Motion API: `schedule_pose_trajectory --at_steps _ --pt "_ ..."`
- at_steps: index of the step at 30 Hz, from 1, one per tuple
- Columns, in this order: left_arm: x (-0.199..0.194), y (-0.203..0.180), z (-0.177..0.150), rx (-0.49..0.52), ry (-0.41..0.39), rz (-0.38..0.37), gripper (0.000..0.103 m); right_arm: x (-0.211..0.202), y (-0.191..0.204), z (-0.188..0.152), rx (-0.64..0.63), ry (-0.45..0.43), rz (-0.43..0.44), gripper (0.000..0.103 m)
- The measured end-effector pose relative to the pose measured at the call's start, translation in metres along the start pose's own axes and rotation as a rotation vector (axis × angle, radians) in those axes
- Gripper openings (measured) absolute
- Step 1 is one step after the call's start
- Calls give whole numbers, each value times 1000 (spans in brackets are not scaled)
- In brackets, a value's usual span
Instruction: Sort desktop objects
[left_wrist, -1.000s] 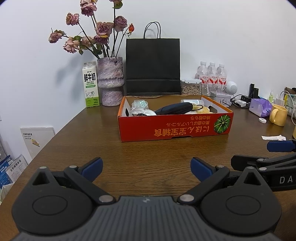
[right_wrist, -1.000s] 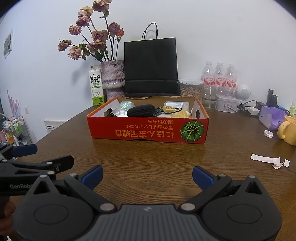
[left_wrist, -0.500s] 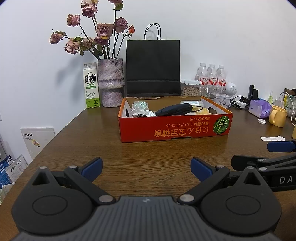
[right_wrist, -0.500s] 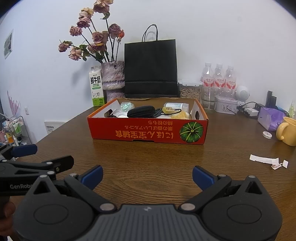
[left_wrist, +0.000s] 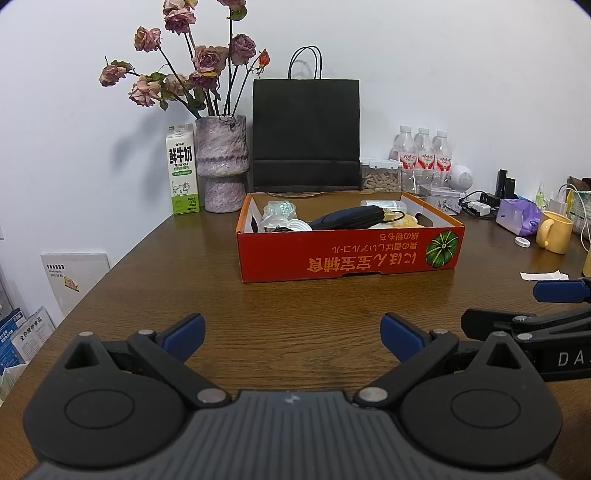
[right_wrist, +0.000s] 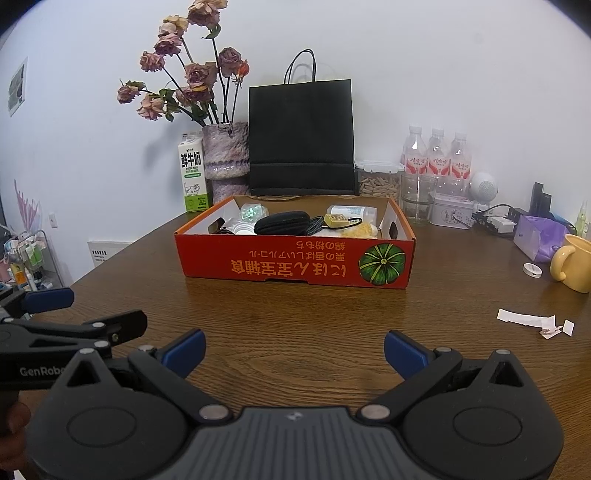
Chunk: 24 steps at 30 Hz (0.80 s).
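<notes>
Left wrist view is showing the red cardboard box (left_wrist: 349, 254) sitting mid-surface, its orange Japanese lettering running upside down beside a printed green pumpkin. Behind the box to the left, the milk carton (left_wrist: 182, 169) is reading "FRESH MILK" under large Chinese characters, next to the mottled vase (left_wrist: 221, 162) of dried roses. Directly behind the box a black paper bag (left_wrist: 306, 134) is standing against the wall. Three water bottles (left_wrist: 423, 154) behind the box's right corner are wearing red labels too small to read.

Inside the box, a black zip case (right_wrist: 282, 222), a white cap, a crinkled clear wrapper and a yellow lump are lying; the front wall is hiding their lower parts. A yellow mug (right_wrist: 574, 263) to the right of the box is being cut off by the frame edge.

The left tool (left_wrist: 291, 334) is hanging wide open in front of the box, holding nothing, above the wooden surface (left_wrist: 295, 302). The right tool (right_wrist: 293, 347) is likewise spread wide and empty. "GenRobo" is showing on the left tool's side in the right wrist view.
</notes>
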<state>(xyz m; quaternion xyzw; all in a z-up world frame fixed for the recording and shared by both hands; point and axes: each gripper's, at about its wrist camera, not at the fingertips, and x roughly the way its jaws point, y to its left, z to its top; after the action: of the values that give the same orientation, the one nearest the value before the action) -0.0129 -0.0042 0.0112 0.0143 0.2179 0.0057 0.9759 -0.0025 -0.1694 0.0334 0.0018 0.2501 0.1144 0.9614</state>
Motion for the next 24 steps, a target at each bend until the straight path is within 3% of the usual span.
schedule_pose_trajectory --at_steps 24 --pt "4 -1 -2 0 13 -4 103 2 0 -3 4 7 -7 103"
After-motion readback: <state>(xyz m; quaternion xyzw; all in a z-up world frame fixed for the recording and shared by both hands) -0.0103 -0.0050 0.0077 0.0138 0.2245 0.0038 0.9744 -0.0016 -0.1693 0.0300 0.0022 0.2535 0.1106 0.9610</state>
